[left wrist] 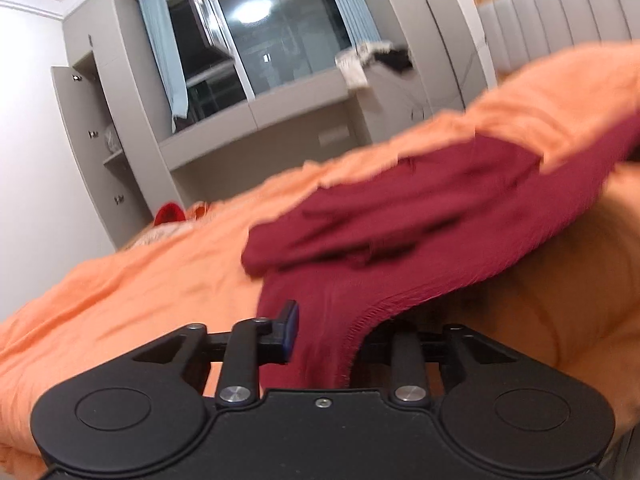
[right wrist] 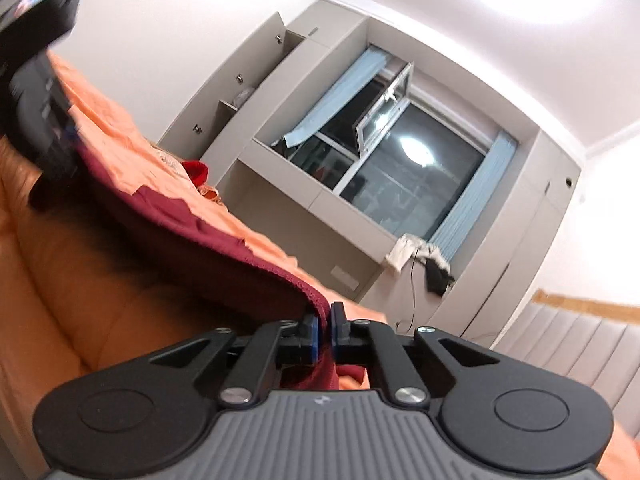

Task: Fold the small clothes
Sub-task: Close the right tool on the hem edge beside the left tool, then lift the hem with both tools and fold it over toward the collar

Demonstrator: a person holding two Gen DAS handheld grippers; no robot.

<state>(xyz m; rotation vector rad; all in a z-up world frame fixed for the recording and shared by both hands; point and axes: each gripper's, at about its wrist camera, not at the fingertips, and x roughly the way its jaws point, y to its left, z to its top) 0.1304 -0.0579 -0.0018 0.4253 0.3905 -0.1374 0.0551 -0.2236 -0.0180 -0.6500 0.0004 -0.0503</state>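
Observation:
A maroon garment [left wrist: 400, 216] lies rumpled on the orange bedspread [left wrist: 140, 272], and one hemmed edge hangs off the bed's side. My left gripper [left wrist: 324, 332] has this edge draped between its jaws. Its left fingertip [left wrist: 290, 326] stands clear beside the cloth, and the other finger is hidden behind it. In the right wrist view my right gripper [right wrist: 325, 322] is shut on the hem of the maroon garment [right wrist: 180, 216], which is pinched between the blue pads. The left gripper [right wrist: 60, 136] shows blurred at the upper left, at the garment's other end.
The bed's orange side [right wrist: 60, 280] drops away below the garment. A small red item [right wrist: 196, 172] lies at the far end of the bed. Grey cupboards and a desk niche [left wrist: 260, 136] under a window line the far wall. A padded headboard [right wrist: 580, 340] is on the right.

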